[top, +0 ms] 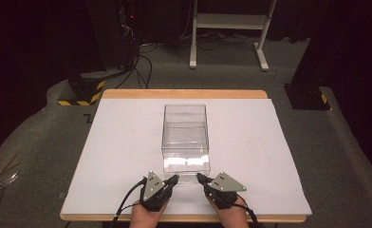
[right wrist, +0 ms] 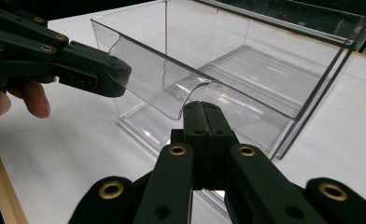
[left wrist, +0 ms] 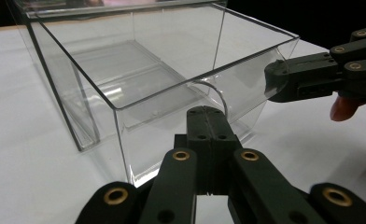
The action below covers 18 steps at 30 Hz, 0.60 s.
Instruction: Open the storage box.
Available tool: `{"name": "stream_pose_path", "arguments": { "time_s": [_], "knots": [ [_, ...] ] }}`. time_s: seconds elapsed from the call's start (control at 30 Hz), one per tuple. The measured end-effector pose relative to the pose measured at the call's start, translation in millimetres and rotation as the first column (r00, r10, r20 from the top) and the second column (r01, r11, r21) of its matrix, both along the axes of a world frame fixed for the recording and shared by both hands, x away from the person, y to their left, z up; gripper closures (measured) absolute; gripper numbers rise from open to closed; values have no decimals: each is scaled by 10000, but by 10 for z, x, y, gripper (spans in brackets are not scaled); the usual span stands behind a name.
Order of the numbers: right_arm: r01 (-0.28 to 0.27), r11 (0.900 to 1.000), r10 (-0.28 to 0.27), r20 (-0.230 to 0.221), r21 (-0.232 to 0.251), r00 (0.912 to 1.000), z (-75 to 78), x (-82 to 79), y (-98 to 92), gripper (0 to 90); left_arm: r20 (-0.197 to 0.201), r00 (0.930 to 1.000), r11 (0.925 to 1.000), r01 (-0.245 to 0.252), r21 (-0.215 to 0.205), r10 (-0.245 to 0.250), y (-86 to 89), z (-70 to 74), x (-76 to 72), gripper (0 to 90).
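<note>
While 2 grippers (top: 174, 179) (top: 200, 177) close, 1 clear box (top: 186, 137) stands.

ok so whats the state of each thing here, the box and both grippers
clear box: upright on the white table top, open at the top, nothing inside
left gripper: shut, holding nothing, tips near the box's near wall
right gripper: shut, holding nothing, tips near the same wall
</note>
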State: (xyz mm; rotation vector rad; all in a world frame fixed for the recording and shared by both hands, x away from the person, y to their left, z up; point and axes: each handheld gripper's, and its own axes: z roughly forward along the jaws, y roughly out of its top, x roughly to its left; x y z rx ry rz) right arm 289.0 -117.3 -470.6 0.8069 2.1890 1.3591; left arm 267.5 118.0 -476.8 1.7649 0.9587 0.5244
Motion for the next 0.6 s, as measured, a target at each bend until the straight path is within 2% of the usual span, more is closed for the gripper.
{"name": "stream_pose_path", "arguments": {
  "time_s": [0.13, 0.3, 0.6],
  "knots": [
    [44, 10000, -44, -41, 4, 10000, 2, -20, -10, 900, -105, 9999, 9999, 43, 149, -41, -15, 23, -20, 900],
    [-158, 9998, 157, -98, -73, 9998, 3, -68, 8, 900, -209, 9997, 9993, 118, 365, -110, 20, 37, -60, 900],
    [-332, 9992, 326, -304, -202, 9990, 21, -119, 33, 900, -273, 9994, 9992, 225, 327, -216, 51, 26, -106, 900]
  ]
}}
